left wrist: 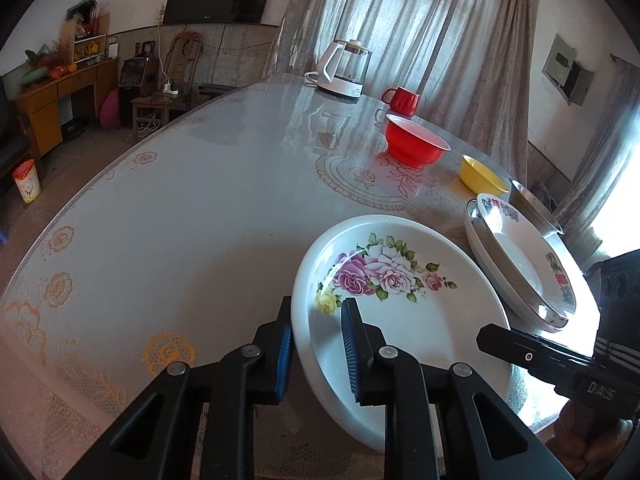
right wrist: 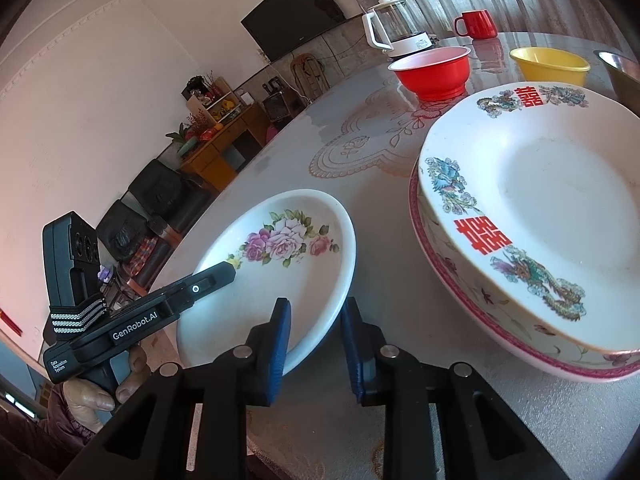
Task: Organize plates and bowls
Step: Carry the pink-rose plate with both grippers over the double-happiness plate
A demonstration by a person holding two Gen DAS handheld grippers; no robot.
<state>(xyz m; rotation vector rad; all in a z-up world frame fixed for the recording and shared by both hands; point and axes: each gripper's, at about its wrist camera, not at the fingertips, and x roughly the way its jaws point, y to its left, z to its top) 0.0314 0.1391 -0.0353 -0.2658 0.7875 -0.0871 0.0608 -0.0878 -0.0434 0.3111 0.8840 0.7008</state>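
Left wrist view: my left gripper [left wrist: 316, 344] has its fingers [left wrist: 285, 354] clamped on the near-left rim of the rose plate [left wrist: 400, 308], one outside, one inside. Beyond my fingers to the right sit the stacked plates [left wrist: 516, 256], red bowl [left wrist: 416, 146] and yellow bowl [left wrist: 480, 174].

Right wrist view: my right gripper [right wrist: 316, 344] grips the rose plate's right rim between its fingers [right wrist: 280, 354]. The stacked plates rest on the bench [right wrist: 380, 240] just right of them.

A metal bowl [right wrist: 620, 72] is cut off by the right wrist view's right edge. The pink-rimmed plate [right wrist: 480, 344] lies mostly hidden beneath the dragon-patterned plate [right wrist: 552, 200]. The flowered plate's [left wrist: 400, 300] near rim is hidden behind the left gripper's fingers [left wrist: 354, 344].
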